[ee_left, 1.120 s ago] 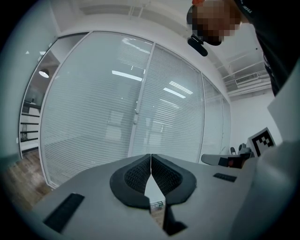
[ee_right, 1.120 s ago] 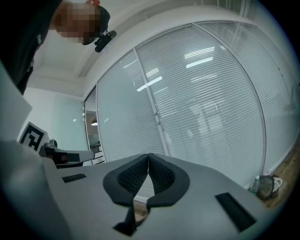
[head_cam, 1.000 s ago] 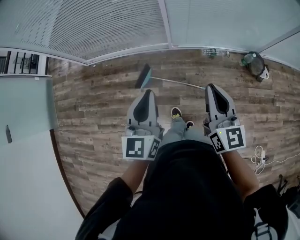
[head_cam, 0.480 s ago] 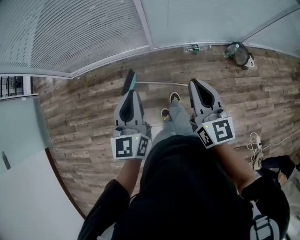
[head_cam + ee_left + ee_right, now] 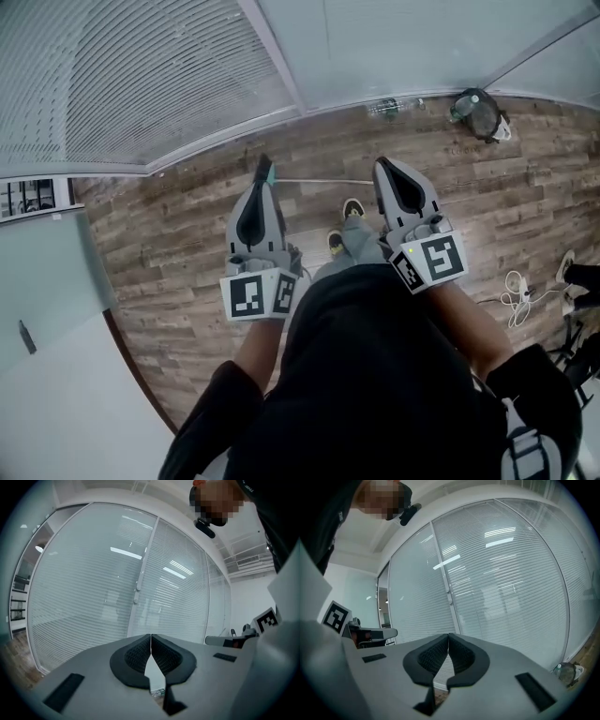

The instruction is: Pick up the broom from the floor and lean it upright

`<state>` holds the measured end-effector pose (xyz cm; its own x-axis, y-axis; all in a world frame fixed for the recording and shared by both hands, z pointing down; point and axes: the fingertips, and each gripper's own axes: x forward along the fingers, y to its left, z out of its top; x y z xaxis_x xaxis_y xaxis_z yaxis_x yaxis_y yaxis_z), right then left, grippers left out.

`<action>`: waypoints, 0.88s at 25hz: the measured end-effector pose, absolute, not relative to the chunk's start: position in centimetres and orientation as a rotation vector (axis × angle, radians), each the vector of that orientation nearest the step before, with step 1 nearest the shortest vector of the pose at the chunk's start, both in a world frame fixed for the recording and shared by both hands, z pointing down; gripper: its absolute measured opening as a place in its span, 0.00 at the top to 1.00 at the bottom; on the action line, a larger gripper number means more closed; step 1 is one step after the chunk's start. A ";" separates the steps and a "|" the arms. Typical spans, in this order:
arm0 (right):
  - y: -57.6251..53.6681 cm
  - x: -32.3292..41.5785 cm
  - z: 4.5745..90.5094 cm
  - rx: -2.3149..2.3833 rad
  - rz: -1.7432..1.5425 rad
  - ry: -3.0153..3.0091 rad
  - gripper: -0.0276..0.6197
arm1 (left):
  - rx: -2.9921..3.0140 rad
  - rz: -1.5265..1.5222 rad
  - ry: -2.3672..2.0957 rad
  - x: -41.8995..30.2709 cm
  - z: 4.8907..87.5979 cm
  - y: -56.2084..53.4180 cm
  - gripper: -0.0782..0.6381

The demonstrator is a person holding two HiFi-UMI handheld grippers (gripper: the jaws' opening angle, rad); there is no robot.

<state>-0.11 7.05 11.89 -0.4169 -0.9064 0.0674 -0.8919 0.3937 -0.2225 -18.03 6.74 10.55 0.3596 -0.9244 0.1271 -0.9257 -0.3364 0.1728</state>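
Head view has the broom [image 5: 323, 181] lying flat on the wooden floor [image 5: 169, 244], near the floor's far edge below the glass wall [image 5: 141, 84], with its brush end to the left. The left gripper [image 5: 262, 187] and right gripper [image 5: 386, 171] are both held out level, high over it, jaws pressed together with nothing in either. I'd call this the approach, no pickup yet. Next, one gripper must open, dip to the handle and close round it.
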 end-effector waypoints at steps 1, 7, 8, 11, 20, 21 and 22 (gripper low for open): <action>6.2 0.4 11.9 -1.659 -0.346 2.563 0.93 | 2.410 0.017 -1.669 -17.8 10.4 6.0 0.86; 2.2 2.4 12.6 -1.633 -0.370 2.549 0.93 | 2.428 0.089 -1.689 -16.2 10.3 2.4 0.86; 1.7 2.6 12.8 -1.626 -0.380 2.547 0.93 | 2.426 0.100 -1.694 -16.0 10.4 2.0 0.86; 0.3 3.0 13.3 -1.607 -0.402 2.547 0.93 | 2.415 0.122 -1.710 -15.5 10.7 0.9 0.86; -2.0 4.0 15.4 -1.607 -0.452 2.569 0.93 | 2.513 0.126 -1.570 -13.0 11.2 -1.6 0.86; -2.2 4.0 16.1 -1.610 -0.467 2.581 0.93 | 2.534 0.118 -1.529 -12.4 11.4 -2.0 0.86; -2.3 3.9 16.7 -1.612 -0.481 2.595 0.93 | 2.554 0.121 -1.488 -12.0 11.8 -2.4 0.86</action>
<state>3.91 -2.33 16.72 -0.4554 -0.8821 0.1208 -0.8668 0.4083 -0.2863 -11.98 -2.37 11.76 0.4947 -0.8539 0.1616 -0.8688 -0.4812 0.1167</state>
